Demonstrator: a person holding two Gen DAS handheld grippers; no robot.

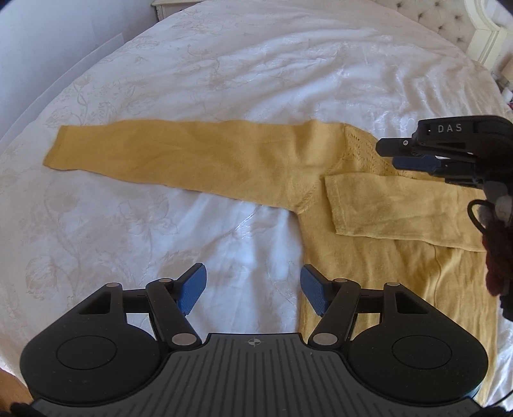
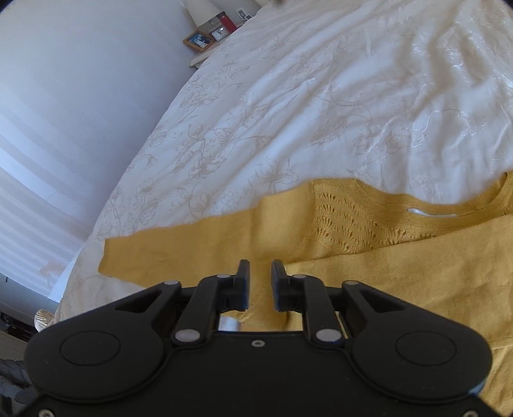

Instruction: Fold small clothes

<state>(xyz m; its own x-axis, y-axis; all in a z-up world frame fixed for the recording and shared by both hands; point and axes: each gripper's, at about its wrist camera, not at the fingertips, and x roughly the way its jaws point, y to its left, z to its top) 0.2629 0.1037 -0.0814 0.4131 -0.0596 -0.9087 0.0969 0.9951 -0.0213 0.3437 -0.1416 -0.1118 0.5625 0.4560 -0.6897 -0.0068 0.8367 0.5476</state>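
Observation:
A mustard-yellow knit sweater (image 1: 368,231) lies flat on the white bedspread (image 1: 198,80). Its one sleeve (image 1: 179,154) stretches straight out to the left. The other sleeve (image 1: 400,208) is folded across the body. My left gripper (image 1: 253,287) is open and empty, hovering over the bedspread just left of the sweater's side edge. My right gripper (image 1: 416,160) shows at the right of the left wrist view, above the folded sleeve near the lace shoulder. In the right wrist view the right gripper (image 2: 260,272) has a small gap between its jaws and holds nothing, above the sweater (image 2: 368,256).
The floral bedspread (image 2: 320,96) spreads wide beyond the sweater. A tufted headboard (image 1: 449,25) stands at the far right. A bedside table with a framed picture (image 2: 198,40) and small items sits by the wall.

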